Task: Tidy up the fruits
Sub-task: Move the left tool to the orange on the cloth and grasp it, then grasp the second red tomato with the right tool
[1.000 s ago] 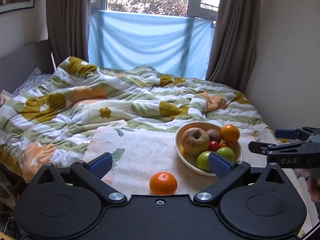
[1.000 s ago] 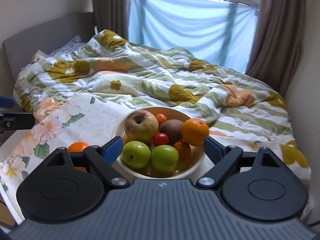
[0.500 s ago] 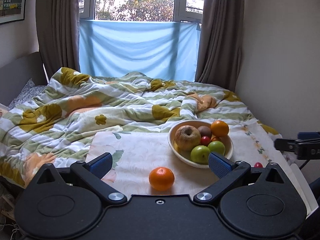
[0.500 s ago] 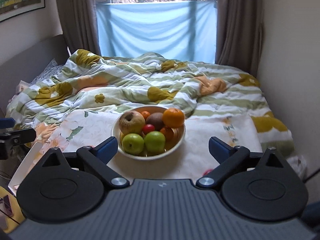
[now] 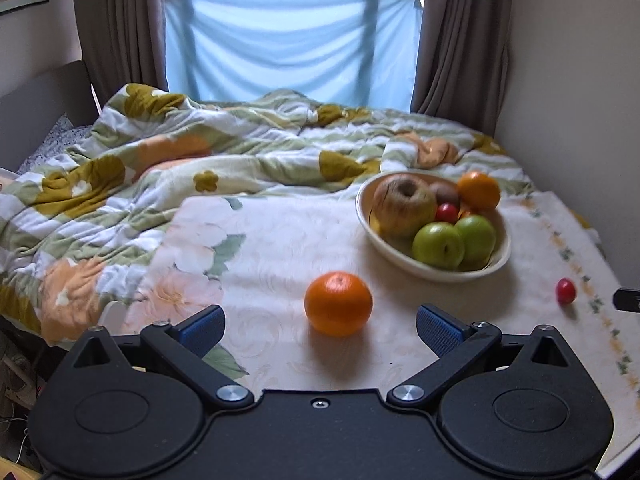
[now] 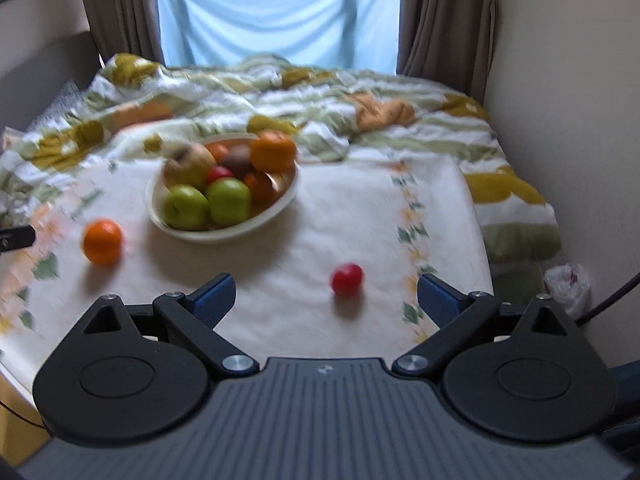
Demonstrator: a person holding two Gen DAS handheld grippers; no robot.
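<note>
Blue pads, left gripper (image 5: 319, 330): jaws spread wide, holding nothing, touching nothing. One loose orange (image 5: 338, 303) sits on the cloth just in front, between the two pads.
Blue pads, right gripper (image 6: 325, 295): jaws spread wide too, holding nothing. One small red fruit (image 6: 347, 278) lies on the cloth just ahead of them, not touching.
Bowl (image 5: 400, 258): cream colour, on the flowery cloth (image 5: 272, 240), behind both loose fruits and apart from them.
Fruit in the bowl: two green apples (image 5: 439, 245), one big brownish apple (image 5: 404, 204), one orange (image 5: 479, 190), one kiwi (image 5: 445, 194), one little red fruit (image 5: 447, 213). More orange bits show low in the bowl, too hidden to count.
Only the right view shows: a white bag (image 6: 567, 283) on the floor by the wall, and the bed's right edge.
Only the left view shows: the sharp picture; the right view is blurry.
Both views show: a bed quilt (image 5: 120, 184) with flowers, brown curtains (image 5: 460, 40), a blue sheet (image 5: 288, 44) over the window.
</note>
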